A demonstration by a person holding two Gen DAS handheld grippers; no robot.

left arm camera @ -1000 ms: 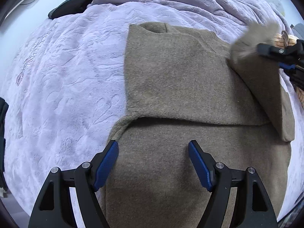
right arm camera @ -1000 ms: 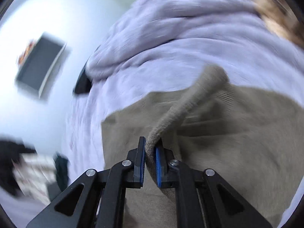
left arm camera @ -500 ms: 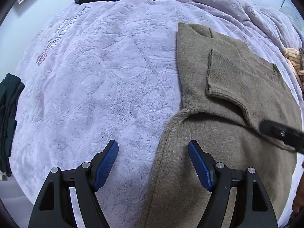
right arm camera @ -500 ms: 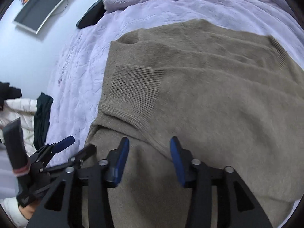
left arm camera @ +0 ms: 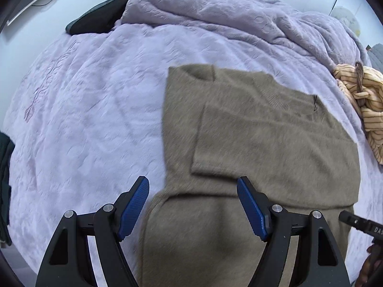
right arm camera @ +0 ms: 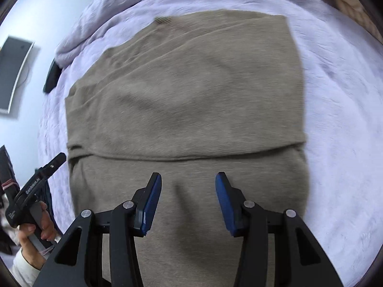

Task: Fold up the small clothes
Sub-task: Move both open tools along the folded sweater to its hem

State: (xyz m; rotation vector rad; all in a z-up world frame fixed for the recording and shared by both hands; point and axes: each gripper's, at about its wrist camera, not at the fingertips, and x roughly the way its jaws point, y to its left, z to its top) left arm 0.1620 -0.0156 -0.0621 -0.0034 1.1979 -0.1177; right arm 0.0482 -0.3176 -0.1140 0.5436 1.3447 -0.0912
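A dark garment hangs at the bed's left edge, and a dark pillow lies at its far left corner. The bed wears a lilac plush cover embossed with a leafy pattern; one quilt of the same cloth is bunched along the far edge. One taupe knit sweater, soft and fuzzy, lies flat toward the bed's right side, its sleeves folded across the body into a rough rectangle, ribbed cuff and collar showing. The left claw hovers over the sweater's near left edge, its two blue textured pads wide apart with nothing between them. The right claw hangs above the sweater's near half; its jaws have just been opening and now stand partly apart, holding nothing. One crumpled yellow striped garment sits at the bed's right edge.
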